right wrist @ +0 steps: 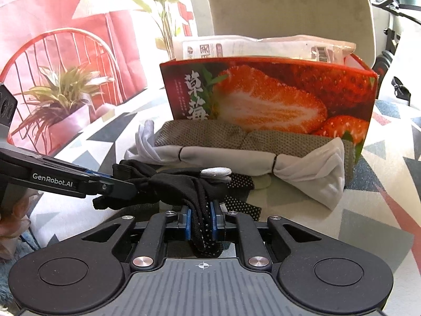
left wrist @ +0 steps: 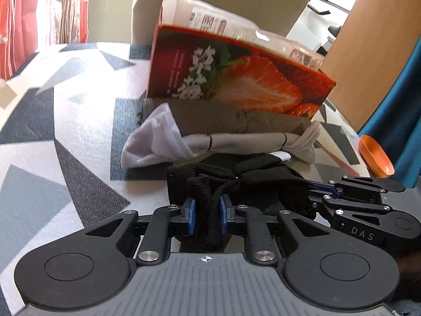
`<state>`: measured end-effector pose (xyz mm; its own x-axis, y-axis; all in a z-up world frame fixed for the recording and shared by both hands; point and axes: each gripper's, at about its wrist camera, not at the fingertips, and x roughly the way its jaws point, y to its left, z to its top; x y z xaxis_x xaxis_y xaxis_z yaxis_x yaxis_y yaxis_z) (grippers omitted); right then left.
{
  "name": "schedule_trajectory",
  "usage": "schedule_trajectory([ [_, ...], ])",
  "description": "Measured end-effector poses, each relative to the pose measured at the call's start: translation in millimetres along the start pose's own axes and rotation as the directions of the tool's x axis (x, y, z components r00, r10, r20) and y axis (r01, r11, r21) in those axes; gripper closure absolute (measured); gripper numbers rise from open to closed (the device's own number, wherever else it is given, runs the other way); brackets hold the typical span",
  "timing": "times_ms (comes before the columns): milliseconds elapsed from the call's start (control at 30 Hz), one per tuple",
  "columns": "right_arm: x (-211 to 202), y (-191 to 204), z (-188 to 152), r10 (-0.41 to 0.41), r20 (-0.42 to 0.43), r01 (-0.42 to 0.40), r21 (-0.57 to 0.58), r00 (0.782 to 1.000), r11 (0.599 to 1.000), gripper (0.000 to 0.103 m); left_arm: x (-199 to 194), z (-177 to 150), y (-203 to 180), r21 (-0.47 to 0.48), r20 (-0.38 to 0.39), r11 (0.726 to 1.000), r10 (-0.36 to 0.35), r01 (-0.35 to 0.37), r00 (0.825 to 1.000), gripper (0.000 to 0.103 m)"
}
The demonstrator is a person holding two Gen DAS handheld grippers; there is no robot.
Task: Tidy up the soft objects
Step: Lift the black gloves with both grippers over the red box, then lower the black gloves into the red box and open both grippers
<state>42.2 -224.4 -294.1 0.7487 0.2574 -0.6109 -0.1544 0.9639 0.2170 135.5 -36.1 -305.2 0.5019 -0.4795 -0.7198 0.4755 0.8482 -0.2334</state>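
Note:
A black glove [left wrist: 252, 176] with a dotted palm and a grey fingertip patch [right wrist: 215, 172] lies bunched on the patterned tablecloth, in front of a red strawberry box [left wrist: 236, 79]. My left gripper [left wrist: 207, 210] is shut on one bunched end of the glove; black fabric fills the gap between its blue pads. From the right, my right gripper [right wrist: 201, 220] is shut on the dotted end [right wrist: 205, 226]. Each view also catches the other gripper: the right gripper [left wrist: 314, 194] and the left gripper [right wrist: 129, 184]. Between glove and box lie a tied white cloth roll [right wrist: 231, 155] and a grey-brown mesh cloth [right wrist: 210, 134].
A plastic-wrapped package [right wrist: 250, 46] stands in the box. An orange bowl [left wrist: 376, 158] sits near the table's right edge. A beige chair [right wrist: 289, 5] stands behind the box, and a wooden panel [left wrist: 373, 39] at the right. A hand [right wrist: 10, 221] holds the left gripper.

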Motion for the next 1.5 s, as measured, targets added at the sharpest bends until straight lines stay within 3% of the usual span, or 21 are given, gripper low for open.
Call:
schedule_trajectory([
  [333,-28.4,-7.0,27.4,0.016,0.128,-0.023,0.049,0.992,0.999,0.091,-42.4,31.3,-27.7,0.11,0.147,0.994,0.004,-0.021,0.989,0.083],
  [667,-68.1,-27.2,93.8,-0.011,0.296,-0.013,0.079,0.955,0.997,0.091,-83.1,107.0,-67.6,0.197,0.263,0.98,-0.076,0.023,0.962,0.083],
  [867,-77.3,-47.7,151.9,-0.049,0.358,0.024,0.072,0.933,0.997,0.091,-78.5,168.1,-82.6,0.195,0.315,0.98,-0.1,0.039,0.944,0.083],
  [1033,-55.2,-62.3,200.3,-0.112,0.35,0.119,0.001,0.93,0.993,0.091,-44.4,221.1,-80.4,0.201,0.287,0.978,-0.122,0.065,0.95,0.083],
  [1133,-28.8,-75.1,215.2,-0.15,0.311,0.155,0.008,0.939,0.988,0.091,-10.2,240.5,-71.2,0.148,0.217,0.985,-0.117,0.086,0.969,0.083],
  [1267,12.4,-86.8,223.3,-0.176,0.227,0.178,0.011,0.958,0.984,0.091,31.1,243.5,-62.3,0.127,0.131,0.99,-0.071,0.054,0.989,0.083],
  [1500,66.4,-99.3,223.9,-0.188,0.066,0.185,0.038,0.98,0.982,0.091,74.2,248.4,-42.5,0.107,0.017,0.993,-0.043,0.041,0.999,0.083],
])
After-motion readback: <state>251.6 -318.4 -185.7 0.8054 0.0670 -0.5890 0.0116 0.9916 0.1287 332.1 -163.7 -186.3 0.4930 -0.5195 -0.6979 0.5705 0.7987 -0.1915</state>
